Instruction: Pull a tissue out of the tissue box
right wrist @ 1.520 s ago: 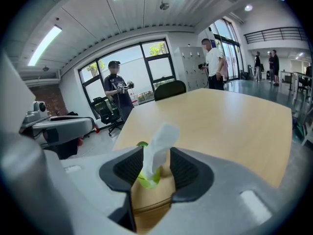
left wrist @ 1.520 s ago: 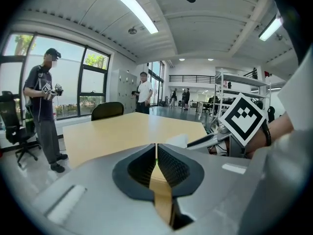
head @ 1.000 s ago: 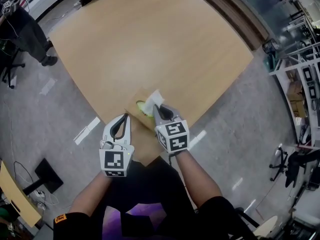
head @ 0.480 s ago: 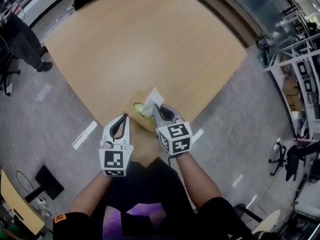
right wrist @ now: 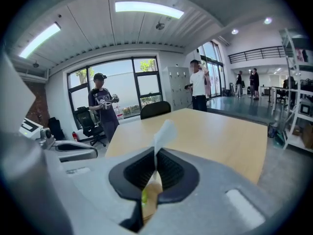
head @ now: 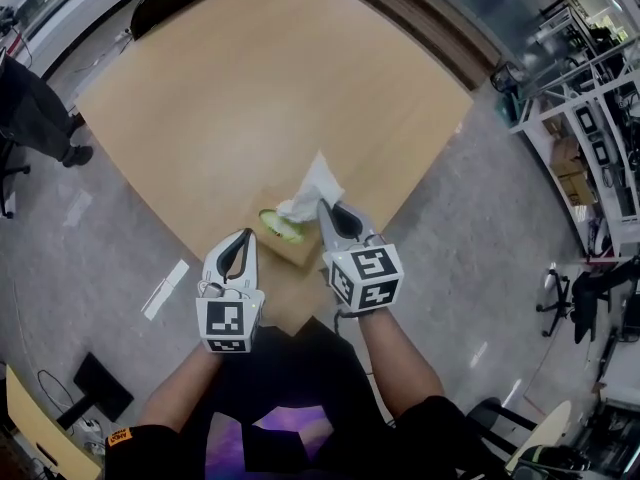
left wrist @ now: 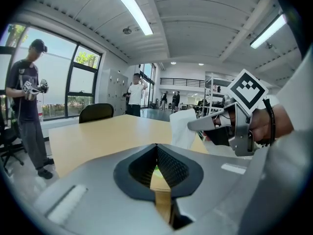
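- Progress-wise this looked about midway. The tissue [head: 318, 181] was drawn up out of the tissue box [head: 292, 246], but its lower end seemed to run down into the green slot. So I'd guess it wasn't free yet and the last bit of the pull was left to do.
- Left tongs [head: 248, 234]: clenched shut with nothing between them. They hovered just beside the box on its near-left, and I couldn't tell if they actually touched it.
- Right tongs [head: 322, 206]: clamped tight on the tissue, pinching it low down, with the loose white top poking out past the tips.
- The box sat just below the right tongs' tips, roughly between the two tongs, at the near edge of the surface [head: 270, 88].
- Way past both tongs, a dark chair [right wrist: 155, 109] stood at the far side of the surface, with a few people standing further off in the room.
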Motion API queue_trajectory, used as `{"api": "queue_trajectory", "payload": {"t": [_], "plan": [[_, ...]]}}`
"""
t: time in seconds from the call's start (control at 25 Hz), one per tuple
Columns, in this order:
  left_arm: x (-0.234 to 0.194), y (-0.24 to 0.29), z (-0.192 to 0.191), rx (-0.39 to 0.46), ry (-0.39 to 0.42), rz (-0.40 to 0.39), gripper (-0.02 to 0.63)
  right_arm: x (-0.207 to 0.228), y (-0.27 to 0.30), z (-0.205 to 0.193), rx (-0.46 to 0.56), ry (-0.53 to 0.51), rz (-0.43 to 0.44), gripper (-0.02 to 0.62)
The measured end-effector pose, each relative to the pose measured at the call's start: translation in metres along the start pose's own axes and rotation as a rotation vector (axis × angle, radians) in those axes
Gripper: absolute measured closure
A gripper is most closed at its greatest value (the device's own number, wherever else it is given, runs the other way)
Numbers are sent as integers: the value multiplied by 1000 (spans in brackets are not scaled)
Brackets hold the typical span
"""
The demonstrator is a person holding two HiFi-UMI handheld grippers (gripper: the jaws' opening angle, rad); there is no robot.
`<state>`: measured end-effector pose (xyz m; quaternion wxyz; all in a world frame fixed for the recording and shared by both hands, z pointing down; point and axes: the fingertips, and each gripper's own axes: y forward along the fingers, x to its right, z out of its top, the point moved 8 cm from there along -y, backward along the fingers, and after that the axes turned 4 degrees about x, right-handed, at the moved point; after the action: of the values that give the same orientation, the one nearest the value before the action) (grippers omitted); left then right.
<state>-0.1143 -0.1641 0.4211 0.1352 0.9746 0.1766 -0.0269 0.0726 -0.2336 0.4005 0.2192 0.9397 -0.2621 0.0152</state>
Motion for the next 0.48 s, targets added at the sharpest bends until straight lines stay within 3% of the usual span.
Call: {"api": "queue_trajectory", "payload": {"t": [0.2,0.48], "plan": [[-4,-3,4,12,-3,-26,588,-2,-17,11,54,10,-60,600],[-14,-12,8,10,-13,-78,588,-20,-32,0,50,31,-127,600]]}}
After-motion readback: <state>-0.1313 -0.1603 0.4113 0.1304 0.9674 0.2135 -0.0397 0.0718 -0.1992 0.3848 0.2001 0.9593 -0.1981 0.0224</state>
